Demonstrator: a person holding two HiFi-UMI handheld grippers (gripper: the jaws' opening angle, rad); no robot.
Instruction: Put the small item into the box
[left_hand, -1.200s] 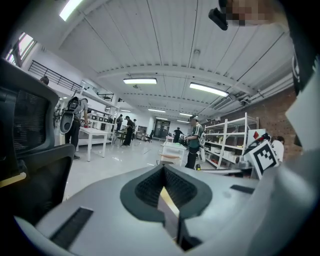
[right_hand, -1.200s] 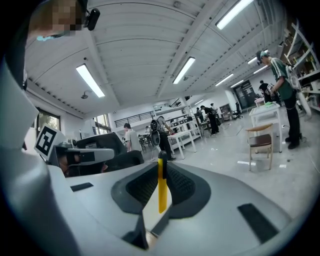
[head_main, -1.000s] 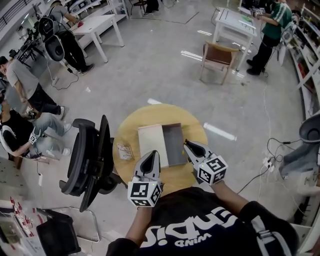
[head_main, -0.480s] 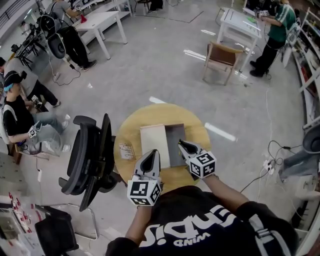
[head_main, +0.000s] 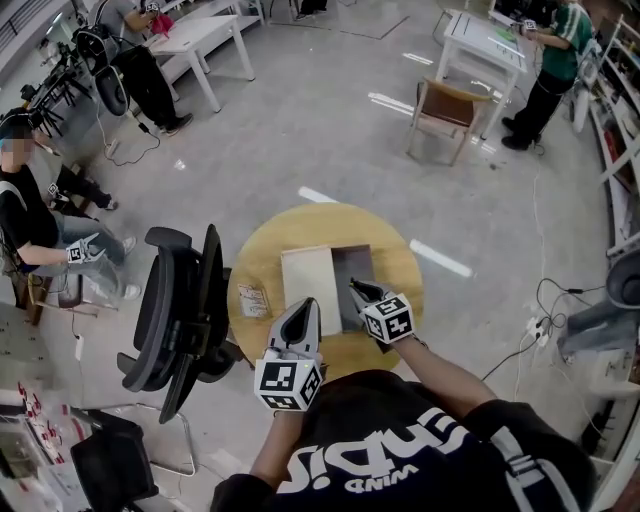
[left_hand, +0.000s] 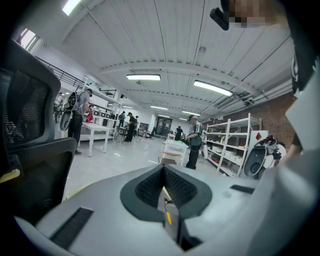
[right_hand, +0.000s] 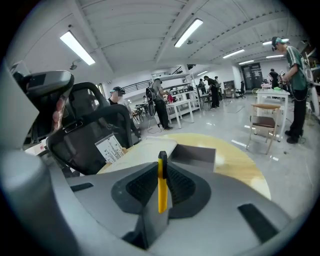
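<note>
Right tool (head_main: 357, 291) clenched on thin yellow item (right_hand: 161, 187), black-tipped; open box (head_main: 354, 262) just ahead of it on surface (head_main: 400, 268). Left tool (head_main: 303, 312) clenched, apparently empty

Shows a round yellow wooden table (head_main: 395, 262) on a glossy grey floor (head_main: 300, 130). Has a black mesh office chair (head_main: 185, 310) just beside the table's left edge, and a small printed paper card (head_main: 251, 301) lying near that edge (print too small to read). Further off, holds a brown wooden chair (head_main: 438, 108), a long white table (head_main: 205, 38) and a standing person in a green shirt (head_main: 548, 65).
</note>
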